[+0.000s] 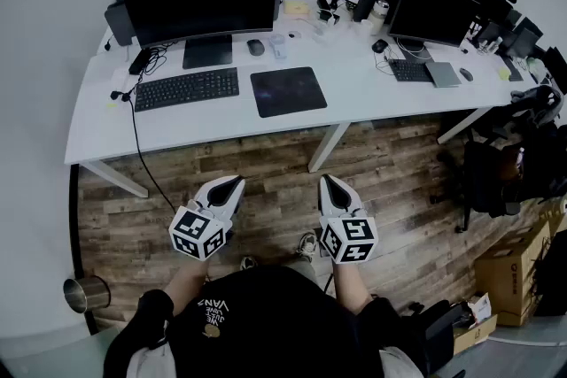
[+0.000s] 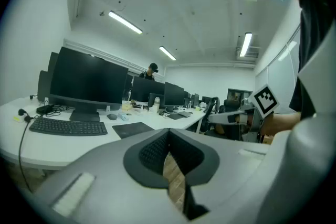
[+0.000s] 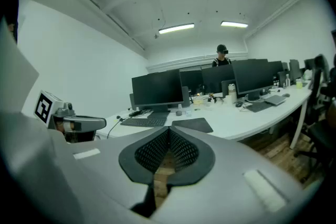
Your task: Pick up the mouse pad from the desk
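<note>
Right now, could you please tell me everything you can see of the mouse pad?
The mouse pad is a thin, dark, rectangular mat with a faintly mottled top, lying flat on the white desk, right of the black keyboard in the head view, apart from it. Nothing rests on it; only the desk touches it.

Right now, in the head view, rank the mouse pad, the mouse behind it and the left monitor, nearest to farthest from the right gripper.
1. Mouse pad, near the desk edge.
2. Mouse, just behind the pad.
3. Monitor, farther back, left.
</note>
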Tool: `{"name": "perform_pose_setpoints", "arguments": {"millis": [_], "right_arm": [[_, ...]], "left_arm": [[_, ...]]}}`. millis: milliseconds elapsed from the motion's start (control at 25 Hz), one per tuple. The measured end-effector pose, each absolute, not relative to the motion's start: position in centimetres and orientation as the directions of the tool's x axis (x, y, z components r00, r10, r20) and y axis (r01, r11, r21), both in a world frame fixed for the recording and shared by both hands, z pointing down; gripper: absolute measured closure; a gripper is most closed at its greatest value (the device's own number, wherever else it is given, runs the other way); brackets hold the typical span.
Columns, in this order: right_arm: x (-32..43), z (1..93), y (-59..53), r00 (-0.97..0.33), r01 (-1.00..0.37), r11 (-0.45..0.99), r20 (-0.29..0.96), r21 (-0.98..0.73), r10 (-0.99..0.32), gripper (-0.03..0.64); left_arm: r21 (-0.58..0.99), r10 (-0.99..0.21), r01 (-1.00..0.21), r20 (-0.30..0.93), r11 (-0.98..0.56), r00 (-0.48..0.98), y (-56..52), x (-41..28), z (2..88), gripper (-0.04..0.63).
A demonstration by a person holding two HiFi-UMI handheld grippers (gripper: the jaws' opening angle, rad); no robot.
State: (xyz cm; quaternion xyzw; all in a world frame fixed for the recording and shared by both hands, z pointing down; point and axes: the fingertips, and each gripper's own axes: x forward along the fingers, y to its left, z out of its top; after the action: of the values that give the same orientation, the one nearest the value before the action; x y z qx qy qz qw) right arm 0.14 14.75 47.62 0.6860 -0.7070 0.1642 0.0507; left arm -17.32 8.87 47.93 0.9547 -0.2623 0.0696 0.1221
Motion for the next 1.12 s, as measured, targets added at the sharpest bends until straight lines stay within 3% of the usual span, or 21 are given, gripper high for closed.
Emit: {"name": "perform_pose_setpoints", "arguments": {"millis": [80, 120, 160, 200, 240, 440, 1120], "right_arm": [[0.9, 47.8, 13.8, -0.099, -0.979, 0.044, 0.278, -0.198, -0.955, 0.612], [1.3, 47.9, 13.4, -0.114, -0.976, 0.057, 0.274, -0.208, -0.955, 0.612], [1.8, 48.0, 13.0, -0.124, -0.975, 0.065, 0.274, -0.214, -0.954, 0.566], [2.4, 48.1, 12.7, -0.129, -0.974, 0.069, 0.278, -0.216, -0.952, 0.473], [3.1, 48.3, 12.3, -0.132, -0.974, 0.071, 0.284, -0.217, -0.950, 0.423], [6.6, 48.9, 9.9, -0.169, -0.971, 0.103, 0.315, -0.215, -0.934, 0.376], [17.8, 51.0, 5.3, -0.277, -0.952, 0.203, 0.361, -0.230, -0.891, 0.374]], "left_arm": [[0.229, -0.471, -0.504, 0.184, -0.833, 0.863, 8.6, -15.8, 48.0, 0.592], [0.243, -0.473, -0.505, 0.183, -0.828, 0.862, 8.4, -15.1, 48.1, 0.533], [0.253, -0.481, -0.515, 0.187, -0.819, 0.857, 8.2, -14.6, 48.3, 0.424], [0.256, -0.494, -0.530, 0.194, -0.808, 0.847, 7.9, -14.1, 48.4, 0.353], [0.254, -0.509, -0.546, 0.201, -0.798, 0.837, 7.7, -13.6, 48.6, 0.340], [0.245, -0.577, -0.614, 0.211, -0.750, 0.789, 5.9, -11.2, 48.7, 0.316], [0.301, -0.735, -0.788, 0.292, -0.536, 0.612, 2.9, -4.9, 52.9, 0.314]]}}
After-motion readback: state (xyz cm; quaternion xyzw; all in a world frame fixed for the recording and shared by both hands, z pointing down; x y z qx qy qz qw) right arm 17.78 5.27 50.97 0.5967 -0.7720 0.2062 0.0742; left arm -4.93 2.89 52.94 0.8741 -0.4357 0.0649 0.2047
